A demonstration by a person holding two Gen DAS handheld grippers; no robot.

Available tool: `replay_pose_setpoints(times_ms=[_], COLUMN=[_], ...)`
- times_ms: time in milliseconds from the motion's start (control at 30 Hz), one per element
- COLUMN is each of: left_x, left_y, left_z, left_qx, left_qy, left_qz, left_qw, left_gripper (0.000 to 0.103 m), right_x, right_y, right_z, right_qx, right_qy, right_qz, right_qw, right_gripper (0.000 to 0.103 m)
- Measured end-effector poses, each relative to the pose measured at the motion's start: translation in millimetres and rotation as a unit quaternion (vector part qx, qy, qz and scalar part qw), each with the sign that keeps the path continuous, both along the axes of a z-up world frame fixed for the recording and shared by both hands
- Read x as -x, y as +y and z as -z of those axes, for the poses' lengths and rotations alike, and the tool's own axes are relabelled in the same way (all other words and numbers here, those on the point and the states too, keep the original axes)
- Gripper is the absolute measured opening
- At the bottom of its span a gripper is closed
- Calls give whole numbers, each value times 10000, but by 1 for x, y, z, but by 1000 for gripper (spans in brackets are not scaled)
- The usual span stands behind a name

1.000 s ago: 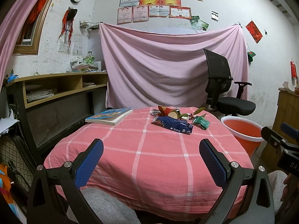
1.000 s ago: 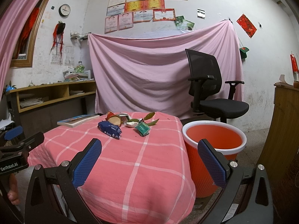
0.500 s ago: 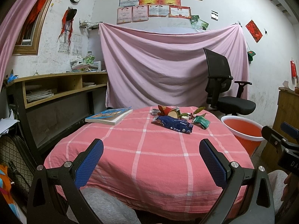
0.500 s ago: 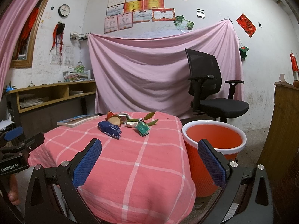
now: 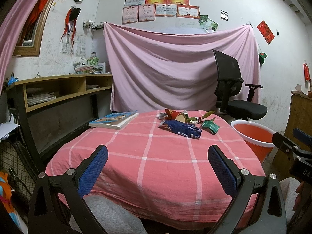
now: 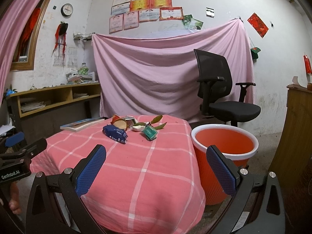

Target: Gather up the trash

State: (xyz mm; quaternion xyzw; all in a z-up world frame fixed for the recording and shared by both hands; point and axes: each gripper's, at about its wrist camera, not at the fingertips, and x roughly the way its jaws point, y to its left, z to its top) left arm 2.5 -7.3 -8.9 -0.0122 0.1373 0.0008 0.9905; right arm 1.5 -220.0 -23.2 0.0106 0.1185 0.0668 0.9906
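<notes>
Both grippers hang at the near edge of the table (image 5: 148, 167), fingers spread wide and holding nothing. The left gripper (image 5: 158, 167) points straight down the cloth; the right gripper (image 6: 156, 167) sits off the table's right corner, with its right finger in front of the orange bin (image 6: 224, 144).

Ahead of the fingers lies bare checked cloth, then the trash, all bunched at the far end and well apart from either gripper. Nearest of it is the blue snack wrapper (image 5: 180, 129), lying flat with its long axis running crosswise and slightly slanted, its right end nearer. From the left fingers it lies ahead and a little right; from the right fingers (image 6: 115, 133) ahead and left. Just beside it to the right is the small green packet (image 6: 149, 132), then leaves, a pale scrap and a red-and-tan piece behind.

Neither gripper is clearly closer. I judge the right one better placed, since the bin stands just beside it. The book (image 5: 114, 120) at far left looks like no trash.
</notes>
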Motion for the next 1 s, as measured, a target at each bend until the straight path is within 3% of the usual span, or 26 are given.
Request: replay_pose_setpoints(times_ms=[167,433,733,1000], left_x=[-2,-25,-65,-100], left_y=[0,-1,4,8], left_z=[9,8,7,10], left_qx=[90,174,294,280], left_qy=[61,467,1065,1478], left_qz=[26,-200,-482,-664], left_qw=[9999,9986,9927,9864], left_gripper=[100,100,100,100], right_x=[-11,-34,-79,-104], right_y=[7,1,-15,-25], right_z=[4,-5,7,15], right_qx=[72,-36,-426,-526], right_qy=[212,948,2338,2843], right_qz=[167,567,872,993], right_qw=[9996,9939,9674,9521], right_gripper=[103,103,103,103])
